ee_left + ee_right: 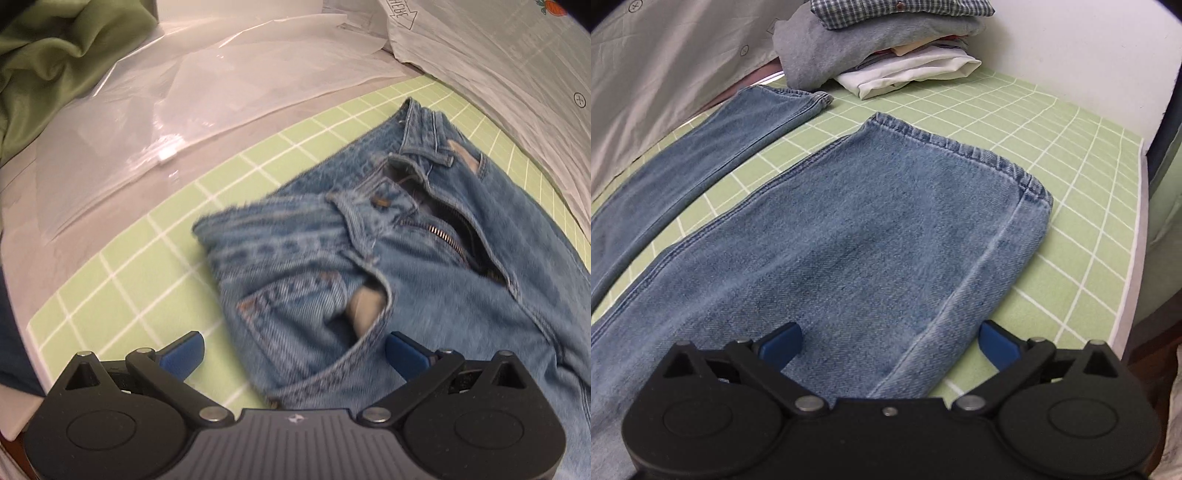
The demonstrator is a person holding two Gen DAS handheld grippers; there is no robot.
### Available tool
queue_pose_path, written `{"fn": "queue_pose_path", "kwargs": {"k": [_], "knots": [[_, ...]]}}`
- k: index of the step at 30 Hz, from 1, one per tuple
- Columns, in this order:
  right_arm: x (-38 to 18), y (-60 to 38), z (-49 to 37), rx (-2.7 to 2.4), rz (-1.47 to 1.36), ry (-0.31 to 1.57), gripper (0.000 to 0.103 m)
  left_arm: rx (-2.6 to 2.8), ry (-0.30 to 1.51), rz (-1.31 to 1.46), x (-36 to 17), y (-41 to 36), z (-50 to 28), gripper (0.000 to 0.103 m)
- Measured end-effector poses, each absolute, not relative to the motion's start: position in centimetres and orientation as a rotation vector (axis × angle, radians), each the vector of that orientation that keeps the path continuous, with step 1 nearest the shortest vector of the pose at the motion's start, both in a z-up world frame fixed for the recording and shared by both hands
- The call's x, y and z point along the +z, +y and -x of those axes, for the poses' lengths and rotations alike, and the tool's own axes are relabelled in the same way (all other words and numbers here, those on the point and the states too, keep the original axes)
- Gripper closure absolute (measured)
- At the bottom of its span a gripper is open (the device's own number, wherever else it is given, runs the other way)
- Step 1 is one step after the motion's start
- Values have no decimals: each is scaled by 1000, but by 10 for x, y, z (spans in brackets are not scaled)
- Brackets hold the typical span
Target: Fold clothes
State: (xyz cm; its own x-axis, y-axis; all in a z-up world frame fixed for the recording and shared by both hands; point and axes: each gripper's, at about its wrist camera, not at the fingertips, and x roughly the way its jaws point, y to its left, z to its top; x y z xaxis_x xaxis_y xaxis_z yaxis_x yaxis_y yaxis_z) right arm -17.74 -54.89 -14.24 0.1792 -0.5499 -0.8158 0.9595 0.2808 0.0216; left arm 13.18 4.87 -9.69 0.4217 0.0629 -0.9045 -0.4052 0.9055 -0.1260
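Note:
A pair of light blue jeans [424, 266] lies on the green grid mat [155, 258]. The left wrist view shows the waistband, open zipper and front pocket. My left gripper [295, 354] is open, its blue fingertips [184, 354] straddling the pocket edge at the waist, just above the cloth. The right wrist view shows both legs spread apart: the near leg [886, 229] and the far leg [713, 155]. My right gripper [892, 345] is open over the near leg, close to its side seam, holding nothing.
A stack of folded clothes [886, 48] sits at the mat's far corner. Clear plastic sheets [184, 92] and a green cloth [48, 62] lie beyond the waist end. A white printed sheet [517, 74] borders the mat. The mat edge [1134, 258] drops off at right.

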Motion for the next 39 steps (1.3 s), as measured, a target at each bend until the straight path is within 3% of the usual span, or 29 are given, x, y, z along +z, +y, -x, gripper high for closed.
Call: {"fn": "queue_pose_path", "kwargs": {"k": [4, 7, 9, 10, 12, 13, 14, 16, 20, 30, 34, 39], "knots": [[-139, -552, 173, -1176, -647, 826, 5, 290, 1101, 363, -98, 50, -143, 1], [-132, -547, 167, -1134, -622, 835, 29, 291, 1094, 386, -98, 50, -145, 7], [-128, -546, 163, -1107, -606, 840, 57, 304, 1082, 398, -97, 50, -144, 12], [-126, -545, 162, -1093, -599, 842, 63, 315, 1071, 410, -96, 51, -143, 18], [-122, -546, 160, -1103, -575, 851, 93, 336, 1053, 432, -93, 54, -141, 30], [-120, -547, 162, -1105, -580, 841, 96, 348, 1045, 440, -92, 56, -139, 47], [-117, -548, 166, -1103, -602, 814, 97, 358, 1041, 443, -90, 57, -137, 60], [-110, -549, 177, -1099, -643, 755, 98, 344, 1028, 465, -87, 63, -132, 72], [-91, -545, 193, -1113, -629, 689, 98, 348, 962, 424, -67, 59, -114, 83], [-60, -542, 230, -1128, -521, 683, 98, 421, 944, 363, -23, 39, -64, 85], [-49, -574, 212, -1077, -587, 628, 98, 449, 905, 397, 0, 22, -90, 86], [-19, -629, 126, -988, -620, 551, 98, 393, 812, 425, 29, -27, -168, 86]]}}
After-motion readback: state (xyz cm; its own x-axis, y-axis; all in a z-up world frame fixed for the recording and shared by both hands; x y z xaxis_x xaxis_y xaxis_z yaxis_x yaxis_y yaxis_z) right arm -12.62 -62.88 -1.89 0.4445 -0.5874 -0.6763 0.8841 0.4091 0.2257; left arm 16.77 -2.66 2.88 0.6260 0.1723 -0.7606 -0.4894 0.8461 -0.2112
